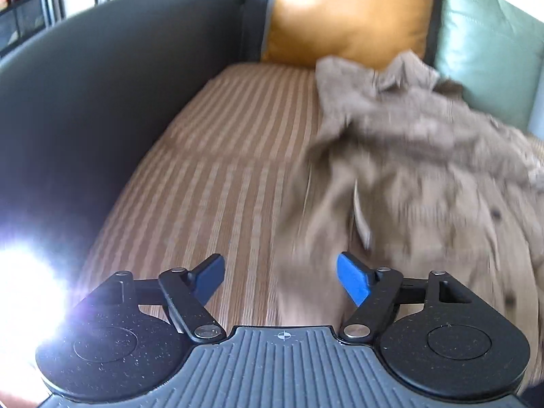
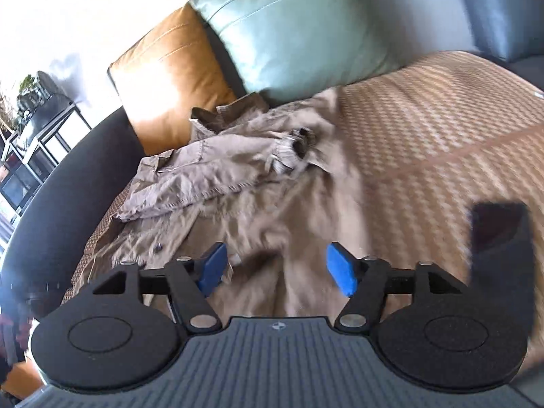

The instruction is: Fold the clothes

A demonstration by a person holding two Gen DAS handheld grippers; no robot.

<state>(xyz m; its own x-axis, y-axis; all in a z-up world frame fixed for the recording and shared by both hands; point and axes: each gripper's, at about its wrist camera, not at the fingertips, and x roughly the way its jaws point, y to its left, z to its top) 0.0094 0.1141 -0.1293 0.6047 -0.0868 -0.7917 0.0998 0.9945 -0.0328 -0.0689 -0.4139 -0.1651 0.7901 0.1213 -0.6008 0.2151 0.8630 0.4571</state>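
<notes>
A crumpled tan button-up garment (image 1: pixel 418 156) lies on the striped sofa cover (image 1: pixel 231 156), at the right of the left wrist view. My left gripper (image 1: pixel 282 277) is open and empty, low over the cover, its right finger by the garment's near edge. In the right wrist view the same garment (image 2: pixel 258 176) spreads from the cushions toward me, blurred by motion. My right gripper (image 2: pixel 275 267) is open and empty just above the garment's near part.
An orange cushion (image 1: pixel 350 10) and a pale green cushion (image 1: pixel 489 57) lean at the sofa's back. The dark sofa armrest (image 1: pixel 102 78) curves along the left. A dark flat object (image 2: pixel 499 234) shows at the right. A shelf unit (image 2: pixel 37 136) stands beyond the armrest.
</notes>
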